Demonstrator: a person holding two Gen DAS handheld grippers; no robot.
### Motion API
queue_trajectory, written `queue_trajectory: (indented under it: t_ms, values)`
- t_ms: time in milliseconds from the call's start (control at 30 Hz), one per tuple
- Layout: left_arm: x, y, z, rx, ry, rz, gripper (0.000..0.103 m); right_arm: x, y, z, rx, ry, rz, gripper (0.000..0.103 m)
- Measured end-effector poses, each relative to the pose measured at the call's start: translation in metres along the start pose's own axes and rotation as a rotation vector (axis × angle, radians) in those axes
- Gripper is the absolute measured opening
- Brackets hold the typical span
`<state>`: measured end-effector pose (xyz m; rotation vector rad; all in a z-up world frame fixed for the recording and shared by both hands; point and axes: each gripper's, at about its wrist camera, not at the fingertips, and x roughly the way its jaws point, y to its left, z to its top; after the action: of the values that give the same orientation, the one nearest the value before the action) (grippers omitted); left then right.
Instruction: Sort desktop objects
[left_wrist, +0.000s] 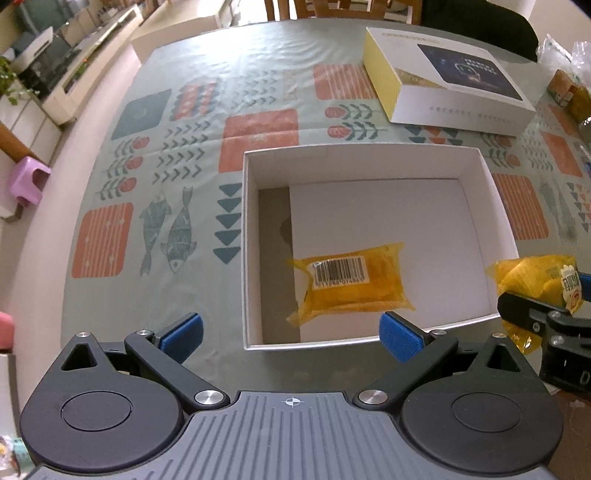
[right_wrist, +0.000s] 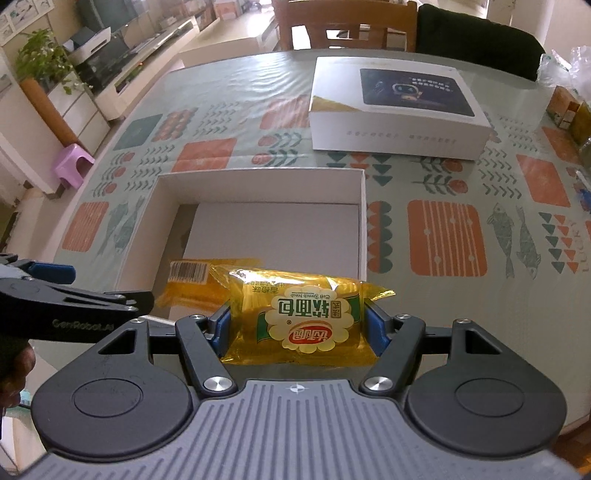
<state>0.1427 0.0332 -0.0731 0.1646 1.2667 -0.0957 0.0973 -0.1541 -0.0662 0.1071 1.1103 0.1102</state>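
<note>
A white open box (left_wrist: 362, 151) stands on the patterned tablecloth, and one yellow bread packet (left_wrist: 351, 284) lies in it, barcode up. My left gripper (left_wrist: 291, 334) hangs open and wide over the box's near wall with nothing between its blue pads. My right gripper (right_wrist: 297, 332) is shut on a second yellow bread packet (right_wrist: 303, 314), label up, held just short of the box's (right_wrist: 258, 171) near right corner. The first packet (right_wrist: 188, 275) shows behind it. In the left wrist view that held packet (left_wrist: 532, 280) and the right gripper (left_wrist: 535, 314) appear at the right edge.
A closed white and yellow carton (right_wrist: 399, 110) sits at the back of the table. Small packages (right_wrist: 569, 107) and plastic bags crowd the far right edge. Wooden chairs stand behind the table, and a purple stool (right_wrist: 72, 162) is on the floor at the left.
</note>
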Motion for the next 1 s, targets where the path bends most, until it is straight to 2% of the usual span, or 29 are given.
queue_trajectory:
  t_ms: [233,467,1000]
  values:
    - [0.006,0.0,0.005,0.031,0.006,-0.015,0.103,-0.001,-0.007,-0.005,0.024,0.021,-0.034,0.086]
    - [0.012,0.003,0.016,0.057,0.006,-0.038,0.103,0.014,-0.005,0.008,0.062,0.035,-0.036,0.086]
    - [0.029,0.033,0.026,0.027,0.057,-0.031,0.103,0.085,0.016,0.031,0.057,0.102,-0.049,0.087]
